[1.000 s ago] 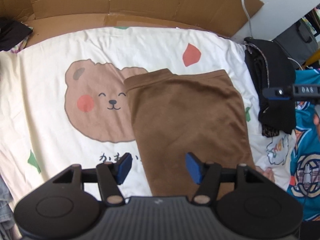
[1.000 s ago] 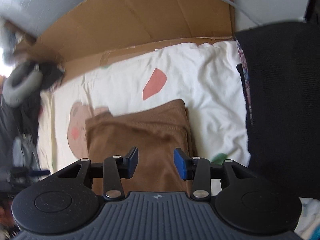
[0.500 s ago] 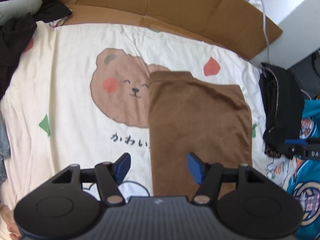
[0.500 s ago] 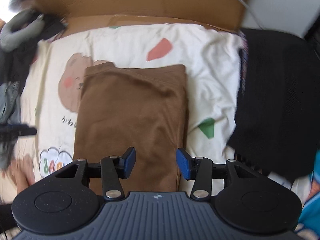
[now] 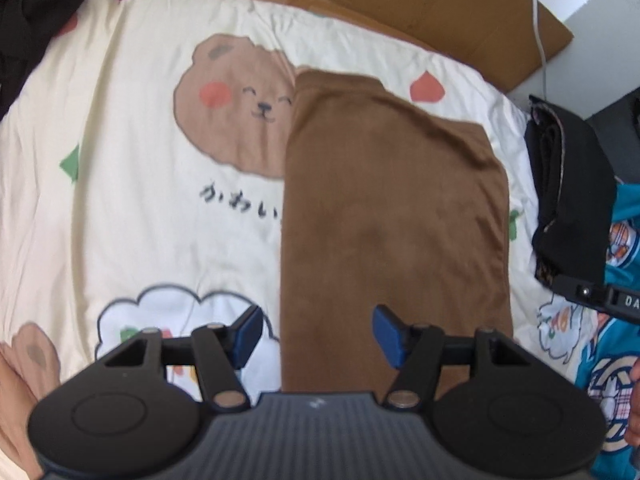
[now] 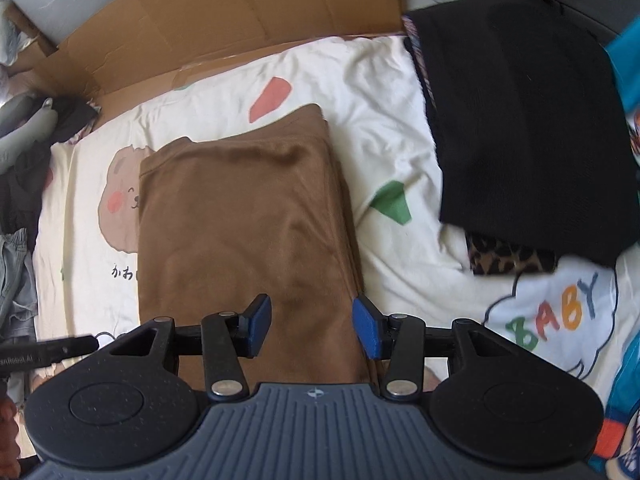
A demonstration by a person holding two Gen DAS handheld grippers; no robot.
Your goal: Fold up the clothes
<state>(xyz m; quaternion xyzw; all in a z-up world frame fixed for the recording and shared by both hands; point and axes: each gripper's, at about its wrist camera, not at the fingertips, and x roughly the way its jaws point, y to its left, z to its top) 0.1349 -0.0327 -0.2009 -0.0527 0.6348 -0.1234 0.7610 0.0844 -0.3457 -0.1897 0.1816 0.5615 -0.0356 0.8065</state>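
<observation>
A brown garment (image 5: 392, 216) lies folded into a long rectangle on a cream bedsheet with a bear print (image 5: 236, 108). My left gripper (image 5: 318, 334) hovers open above the garment's near left edge, nothing between its blue pads. In the right wrist view the same brown garment (image 6: 244, 216) fills the middle, and my right gripper (image 6: 312, 326) is open above its near right edge, holding nothing. Part of the other gripper shows at each view's side edge.
A stack of black clothes (image 6: 520, 120) over a leopard-print piece (image 6: 512, 260) sits right of the garment. Cardboard (image 6: 240, 12) lines the far side of the bed. Dark and grey clothes (image 6: 20, 168) pile at the left. Teal patterned fabric (image 5: 608, 360) lies at the right.
Both grippers have pulled back toward the near end of the brown garment, so more of the sheet shows. Their jaws stayed open. The garment has not moved.
</observation>
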